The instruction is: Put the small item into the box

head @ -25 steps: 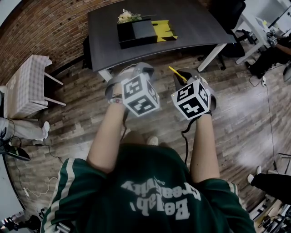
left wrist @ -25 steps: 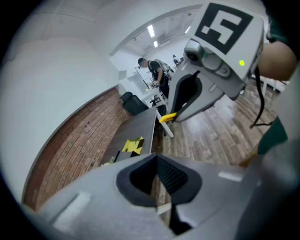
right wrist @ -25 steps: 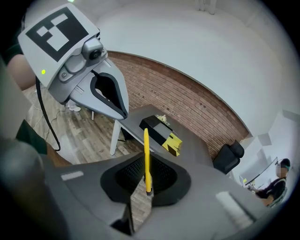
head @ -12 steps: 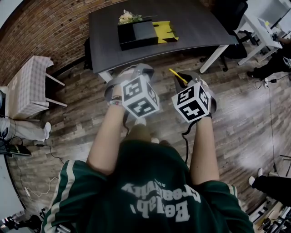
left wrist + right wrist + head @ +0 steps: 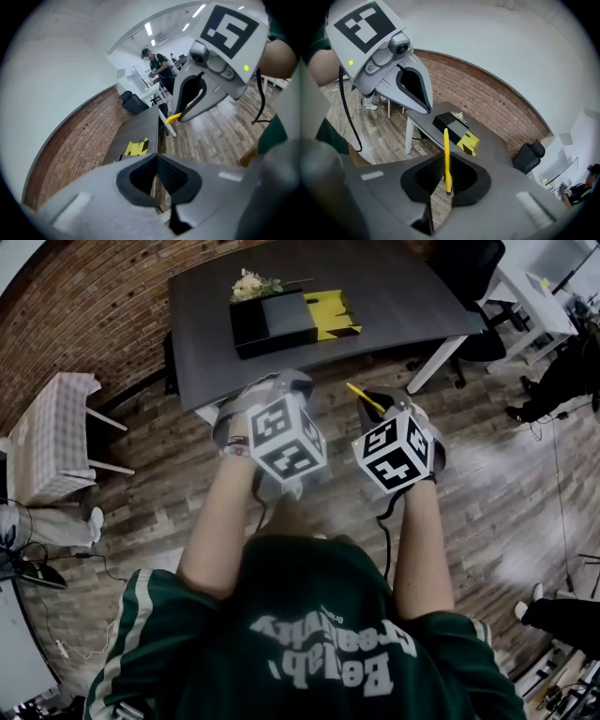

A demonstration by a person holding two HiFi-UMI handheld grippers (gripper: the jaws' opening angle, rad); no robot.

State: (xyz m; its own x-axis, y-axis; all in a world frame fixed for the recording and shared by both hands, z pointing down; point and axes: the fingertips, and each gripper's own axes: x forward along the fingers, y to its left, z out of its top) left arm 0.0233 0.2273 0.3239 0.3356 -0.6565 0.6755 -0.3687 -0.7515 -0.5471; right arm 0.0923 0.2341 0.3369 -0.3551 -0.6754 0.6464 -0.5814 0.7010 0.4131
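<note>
Jaws of the right gripper [image 5: 446, 174] pinch a thin yellow stick [image 5: 446, 152]; the left gripper [image 5: 157, 174] has its jaws together, empty. Both forearms reach forward, angled down, slightly nearer the bench [image 5: 394, 287] and black box [image 5: 272, 320] than a second ago.

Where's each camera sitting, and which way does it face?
Head view: on the person's head, facing steeply down; shows forearms, left hand-held gripper, right hand-held gripper.
Left gripper view: along its shut jaws toward the table.
Right gripper view: along jaws clamping the thin yellow item, toward the box.
Both gripper views share the table.
</note>
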